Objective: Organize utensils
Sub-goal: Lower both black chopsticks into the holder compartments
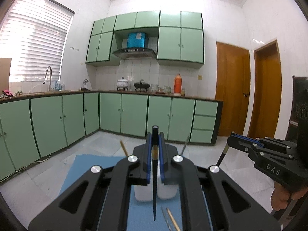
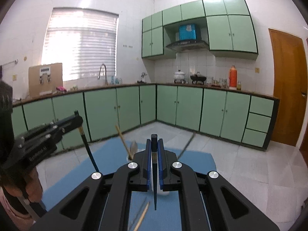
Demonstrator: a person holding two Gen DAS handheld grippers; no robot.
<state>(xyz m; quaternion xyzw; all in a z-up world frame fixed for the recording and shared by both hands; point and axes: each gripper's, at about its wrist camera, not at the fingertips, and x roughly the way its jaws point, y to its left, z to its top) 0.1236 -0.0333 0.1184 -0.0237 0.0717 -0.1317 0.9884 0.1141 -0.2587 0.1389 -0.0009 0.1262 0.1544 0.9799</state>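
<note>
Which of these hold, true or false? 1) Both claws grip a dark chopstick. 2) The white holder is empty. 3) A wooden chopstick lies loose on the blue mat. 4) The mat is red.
1) True: the left claw and the right claw each clamp a dark chopstick.
2) False: the white holder already holds a wooden stick and a metal one.
3) True: wooden chopstick on the blue mat.
4) False: it is blue.

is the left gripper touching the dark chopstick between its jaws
Touching. The left wrist view shows the left gripper shut, blue pads pressed against both sides of the dark tapered chopstick, whose tip hangs clear above the blue mat.
</note>
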